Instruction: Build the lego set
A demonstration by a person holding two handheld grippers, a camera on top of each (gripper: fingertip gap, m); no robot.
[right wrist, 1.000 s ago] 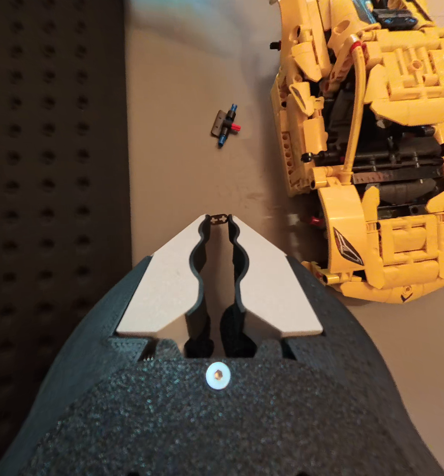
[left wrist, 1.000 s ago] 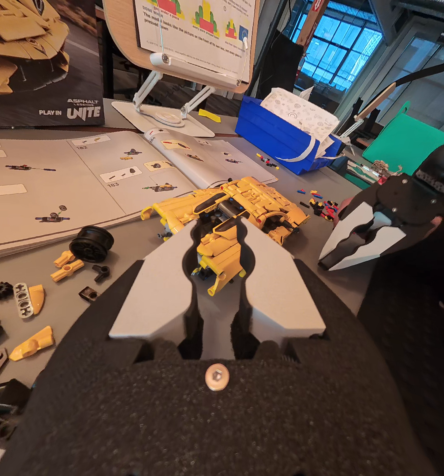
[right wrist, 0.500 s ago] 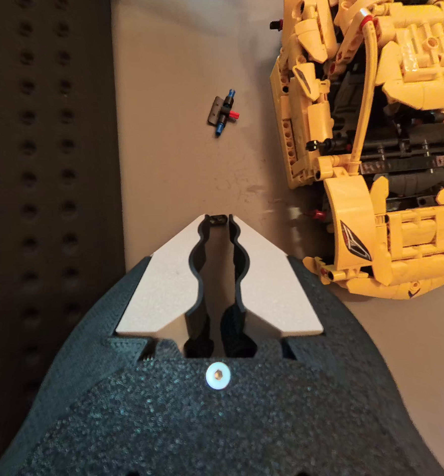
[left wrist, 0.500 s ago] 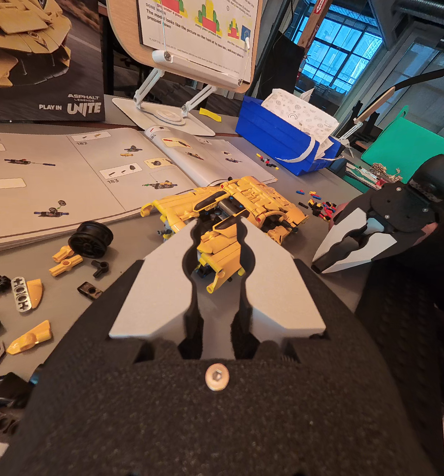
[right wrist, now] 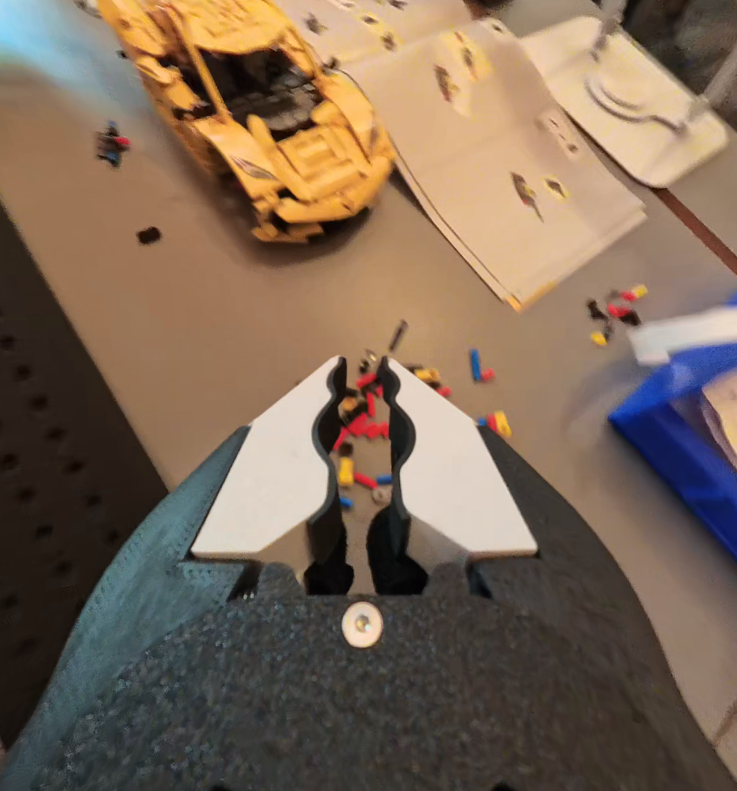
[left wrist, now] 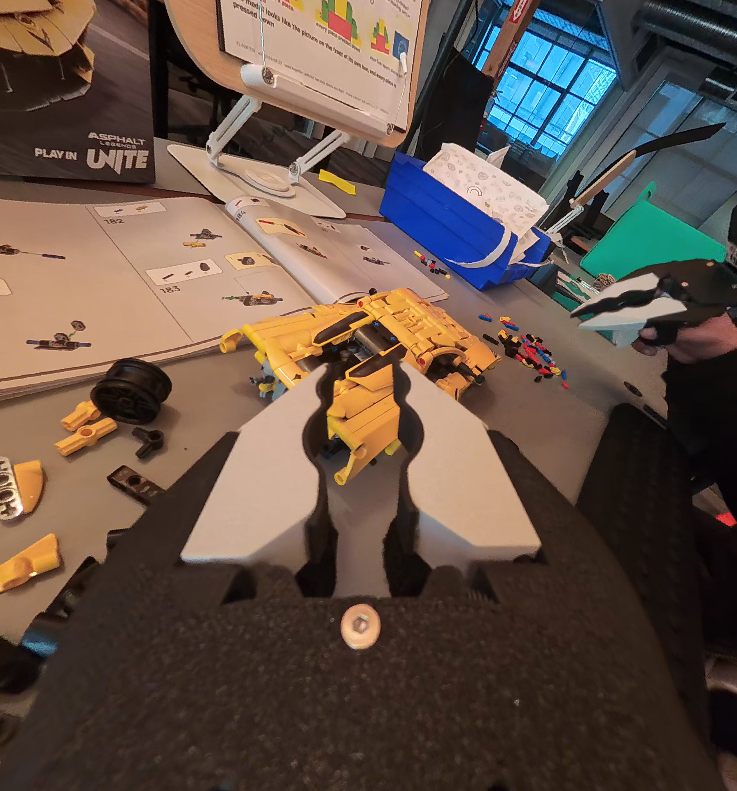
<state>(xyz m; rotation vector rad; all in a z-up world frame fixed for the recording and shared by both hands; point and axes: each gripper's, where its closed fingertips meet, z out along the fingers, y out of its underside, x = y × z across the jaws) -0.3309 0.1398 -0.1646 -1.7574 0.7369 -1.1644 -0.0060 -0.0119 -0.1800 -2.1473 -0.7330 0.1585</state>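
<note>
Left gripper jaws apart before yellow lego car; black wheel left. Right gripper jaws apart, nothing visibly gripped, above loose small pieces.

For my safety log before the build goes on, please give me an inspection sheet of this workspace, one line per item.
Surface: grey table, a dark perforated mat along one edge.
Job's things: part-built yellow car beside the open instruction booklet; black wheel loose.
Clutter: pile of small red, blue, yellow and black pins; yellow connectors scattered near the wheel; blue bin holding paper.
Grippers: left hand-held gripper open, empty, pointed at the car; right hand-held gripper above the pin pile, slightly open, nothing visibly held.
Cables: nothing seen.
Surroundings: set box, document stand, windows behind.
</note>
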